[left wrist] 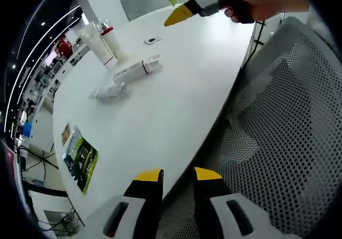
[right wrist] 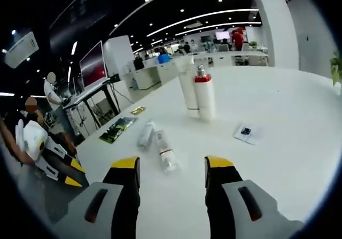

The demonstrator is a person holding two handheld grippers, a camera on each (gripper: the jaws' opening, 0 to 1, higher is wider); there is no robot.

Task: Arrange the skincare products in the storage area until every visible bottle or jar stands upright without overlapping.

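On the big white table (right wrist: 299, 143) two tall tubes (right wrist: 199, 95) stand up; two small bottles (right wrist: 157, 143) lie flat close by — they could roll away if nudged. The right gripper (right wrist: 172, 172) and left gripper (left wrist: 177, 177) are spread wide, holding nothing — a careless grab might tip the standing tubes

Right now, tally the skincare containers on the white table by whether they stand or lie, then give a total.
Standing upright: 2, the white tube and the red-collared bottle, side by side.
Lying flat: 2, the white bottle and the clear bottle.
Total: 4.
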